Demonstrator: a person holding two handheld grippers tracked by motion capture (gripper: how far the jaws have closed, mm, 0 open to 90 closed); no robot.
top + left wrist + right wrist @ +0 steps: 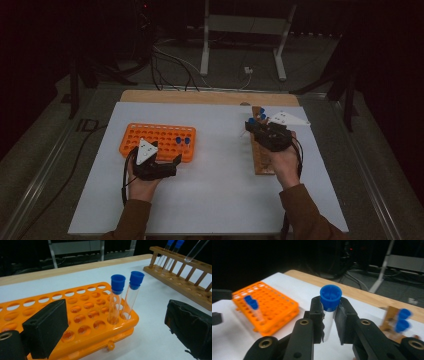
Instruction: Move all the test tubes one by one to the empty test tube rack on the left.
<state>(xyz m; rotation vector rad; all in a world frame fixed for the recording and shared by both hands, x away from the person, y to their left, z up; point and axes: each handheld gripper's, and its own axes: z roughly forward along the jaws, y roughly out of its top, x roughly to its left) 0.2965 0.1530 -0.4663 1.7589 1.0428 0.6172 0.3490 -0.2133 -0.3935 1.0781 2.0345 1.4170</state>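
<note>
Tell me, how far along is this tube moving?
Done: two blue-capped glass tubes stand in the orange plastic rack. In hand: the right tool grips a third tube, lifted off the wooden rack. Left: two capped tubes wait there.

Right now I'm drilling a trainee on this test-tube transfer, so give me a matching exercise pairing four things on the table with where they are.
Things:
1. orange rack
2. wooden rack
3. right claw
4. left claw

Places or states:
A. shut on a blue-capped test tube
B. open, beside the orange rack
C. holds two capped tubes at its right end
D. under the right hand

Pairs: 1-C, 2-D, 3-A, 4-B
</note>
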